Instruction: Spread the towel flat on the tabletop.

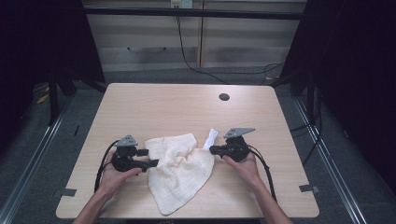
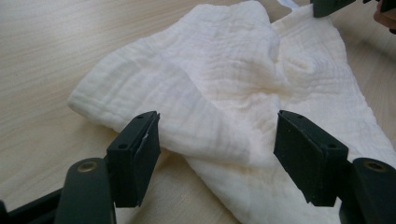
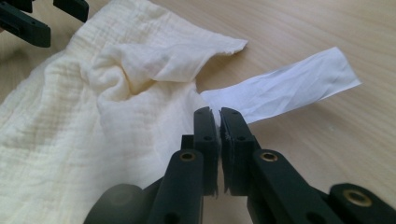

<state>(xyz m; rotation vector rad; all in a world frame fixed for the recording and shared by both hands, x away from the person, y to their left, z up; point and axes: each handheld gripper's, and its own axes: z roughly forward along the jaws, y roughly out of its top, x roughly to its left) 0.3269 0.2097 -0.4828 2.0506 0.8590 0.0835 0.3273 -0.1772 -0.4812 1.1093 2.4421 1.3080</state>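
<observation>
The left claw stands with its jaws apart at the left edge of a crumpled cream muslin cloth, while the right claw has its jaws together at the cloth's right edge, beside the root of a white ribbon strip; whether any fabric is actually pinched between them cannot be told from the right gripper view, where the pads meet just in front of the weave. The cloth lies bunched on the near half of the wooden bench, about midway between its left and right edges, one tapering end pointing to the near edge and a folded-over flap humped up along its far side. The work in hand looks like spreading or straightening the cloth between the two hands. In the left gripper view the open jaws straddle a thick rolled hem, so a good grasp probably means closing on a single layer at a true corner, not on the roll, which would likely keep the bundle twisted. The right claw would do well to take the hem itself and not the ribbon, which seems likely to slip or stretch. Both claws should then draw apart low and level over the bench, gently enough that the loose weave does not slip free.
</observation>
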